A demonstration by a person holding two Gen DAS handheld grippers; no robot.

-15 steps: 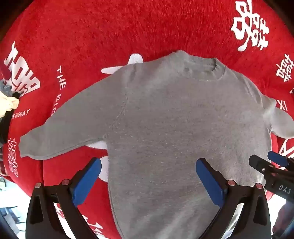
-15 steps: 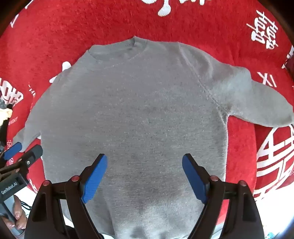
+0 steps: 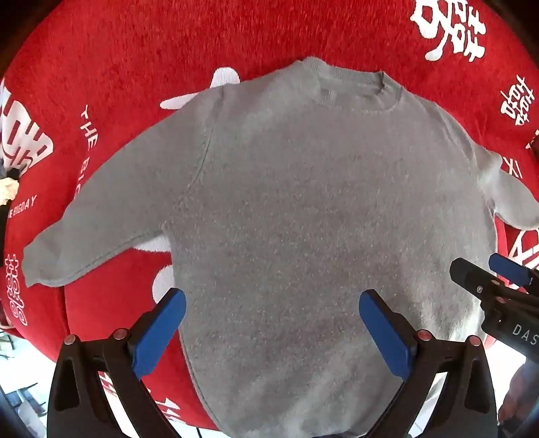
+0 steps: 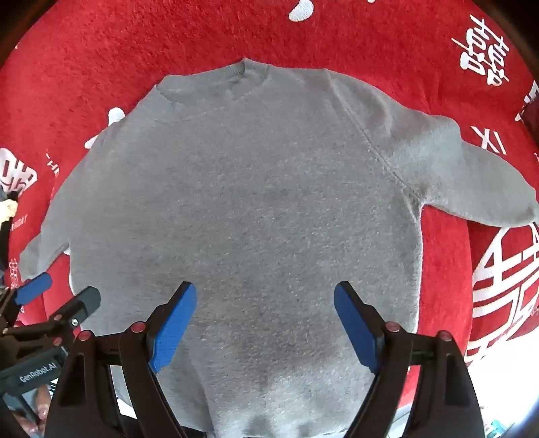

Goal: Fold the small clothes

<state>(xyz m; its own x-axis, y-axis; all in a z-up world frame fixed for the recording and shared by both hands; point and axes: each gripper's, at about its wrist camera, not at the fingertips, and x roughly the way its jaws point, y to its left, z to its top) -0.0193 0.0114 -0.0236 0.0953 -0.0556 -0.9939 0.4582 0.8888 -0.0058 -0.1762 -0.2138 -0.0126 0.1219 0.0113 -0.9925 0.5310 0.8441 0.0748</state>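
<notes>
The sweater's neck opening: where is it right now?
In both wrist views the neck opening sits at the top of the grey sweater, farthest from the grippers, against the red blanket.

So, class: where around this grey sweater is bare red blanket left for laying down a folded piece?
Bare red blanket lies beyond the collar and under the right sleeve. The grey sweater fills the middle; both open grippers crowd the hem.

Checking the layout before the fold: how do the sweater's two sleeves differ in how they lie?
The left sleeve shows whole, cuff included, in the left wrist view; the right sleeve runs to the picture's edge in the right wrist view, its cuff barely visible. The left sleeve covers part of the blanket's white print; the right sleeve lies between prints. Both are grey, spread flat and angled outward and down from the shoulders on the red blanket.
</notes>
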